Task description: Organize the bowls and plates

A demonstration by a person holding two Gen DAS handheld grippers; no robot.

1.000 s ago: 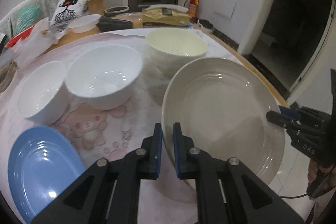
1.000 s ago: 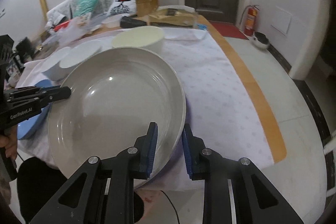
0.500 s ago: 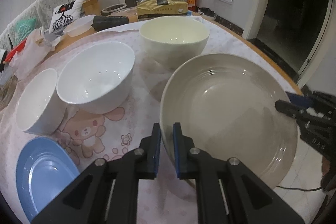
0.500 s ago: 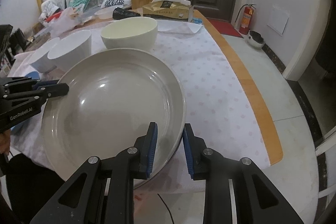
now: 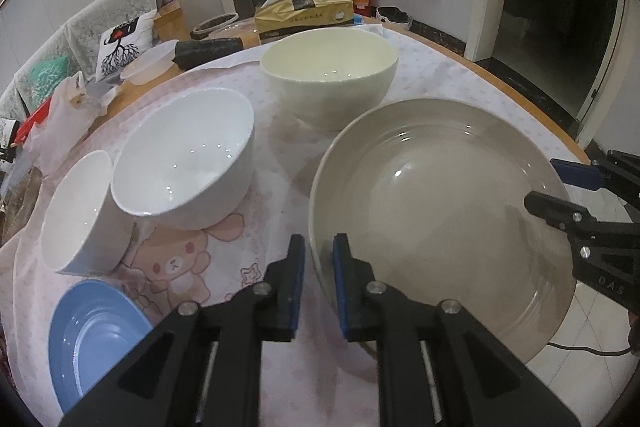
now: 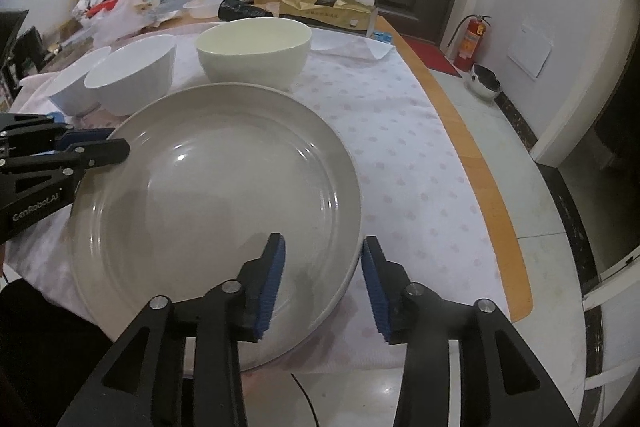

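A large grey plate (image 5: 440, 211) lies on the tablecloth near the table's front edge; it also shows in the right wrist view (image 6: 216, 211). My left gripper (image 5: 319, 279) straddles its left rim with a small gap, jaws loosened. My right gripper (image 6: 323, 279) is open, its fingers on either side of the right rim. A cream bowl (image 5: 329, 77) stands behind the plate. Two white bowls, a bigger one (image 5: 188, 157) and a smaller one (image 5: 82, 215), stand to the left. A blue plate (image 5: 94, 333) lies front left.
A gold box (image 5: 304, 13), a dark roll (image 5: 208, 49), a plastic tub (image 5: 150, 67) and bags (image 5: 60, 119) crowd the table's far side. The wooden table edge (image 6: 472, 131) runs on the right, with floor beyond. A fire extinguisher (image 6: 472, 39) stands by the door.
The plate has come down flat onto the table. My right gripper has opened off its rim, and my left gripper's jaws have parted slightly.
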